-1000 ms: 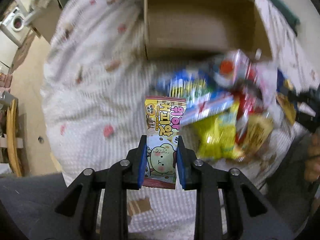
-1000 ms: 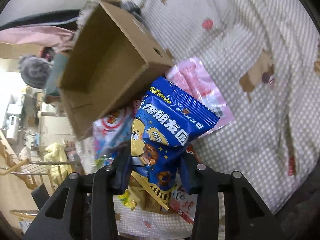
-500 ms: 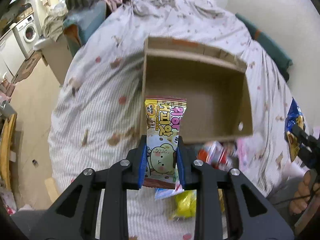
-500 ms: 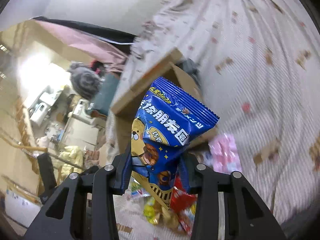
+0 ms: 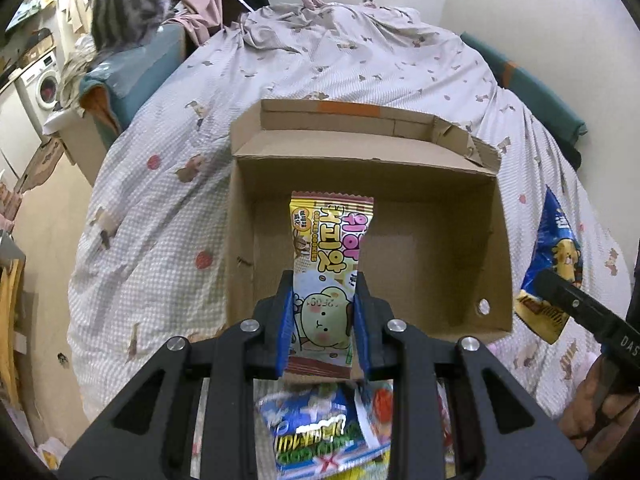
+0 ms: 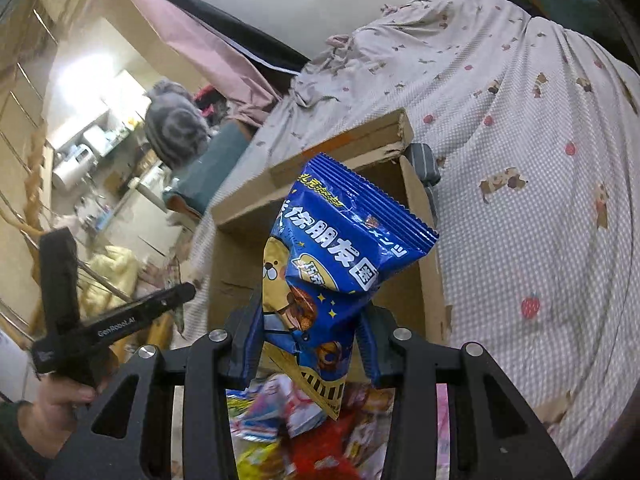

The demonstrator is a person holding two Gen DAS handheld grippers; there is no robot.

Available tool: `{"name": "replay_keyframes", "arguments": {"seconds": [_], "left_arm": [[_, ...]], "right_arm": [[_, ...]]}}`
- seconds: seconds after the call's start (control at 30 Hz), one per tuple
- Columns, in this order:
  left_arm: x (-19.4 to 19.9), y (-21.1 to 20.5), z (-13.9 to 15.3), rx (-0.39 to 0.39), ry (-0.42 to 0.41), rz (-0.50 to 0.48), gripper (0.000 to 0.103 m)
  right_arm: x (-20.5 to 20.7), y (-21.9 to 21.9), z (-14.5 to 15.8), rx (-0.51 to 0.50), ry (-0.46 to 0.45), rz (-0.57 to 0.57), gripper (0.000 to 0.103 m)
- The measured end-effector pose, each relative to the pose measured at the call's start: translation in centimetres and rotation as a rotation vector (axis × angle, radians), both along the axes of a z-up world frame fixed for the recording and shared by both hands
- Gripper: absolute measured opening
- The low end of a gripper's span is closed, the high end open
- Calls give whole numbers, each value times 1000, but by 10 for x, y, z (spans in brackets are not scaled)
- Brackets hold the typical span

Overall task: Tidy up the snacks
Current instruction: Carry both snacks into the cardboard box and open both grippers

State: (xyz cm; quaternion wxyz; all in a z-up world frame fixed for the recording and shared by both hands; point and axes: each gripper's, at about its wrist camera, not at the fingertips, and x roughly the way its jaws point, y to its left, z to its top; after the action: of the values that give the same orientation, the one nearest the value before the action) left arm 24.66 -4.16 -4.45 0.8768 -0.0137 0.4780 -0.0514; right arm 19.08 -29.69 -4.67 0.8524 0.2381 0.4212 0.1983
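Left gripper (image 5: 322,330): closed on the yellow cookie packet (image 5: 326,276), its blue pads pressed against the packet's two long edges near the lower end; the packet stands upright between them.
Yellow cookie packet position: held above the open cardboard box (image 5: 500,240), its top edge in front of the box's bare floor, towards the box's near wall.
Right gripper (image 6: 310,354): clamped on the blue snack bag (image 6: 336,264), pinching its narrow lower part so the puffed top fans out above the fingers, tilted to the right.
Blue snack bag position: in the air in front of the box's right wall; in the left wrist view it shows just beyond the box's right edge.
Cardboard box: sits open on the bed (image 5: 160,208), flaps up at the far side, nothing lying inside it.
Snack pile (image 5: 328,436): loose packets heaped on the bed at the box's near edge, below both grippers; blurred.
Bed: covered with a checked, patterned sheet.
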Motion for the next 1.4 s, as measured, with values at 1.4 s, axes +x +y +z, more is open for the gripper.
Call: {"name": "replay_keyframes", "arguments": {"seconds": [1.4], "left_arm": [[17,-4,-59,-19,66,16,24]], "right_arm": [[26,46,-39,-158,30,127,71]]}}
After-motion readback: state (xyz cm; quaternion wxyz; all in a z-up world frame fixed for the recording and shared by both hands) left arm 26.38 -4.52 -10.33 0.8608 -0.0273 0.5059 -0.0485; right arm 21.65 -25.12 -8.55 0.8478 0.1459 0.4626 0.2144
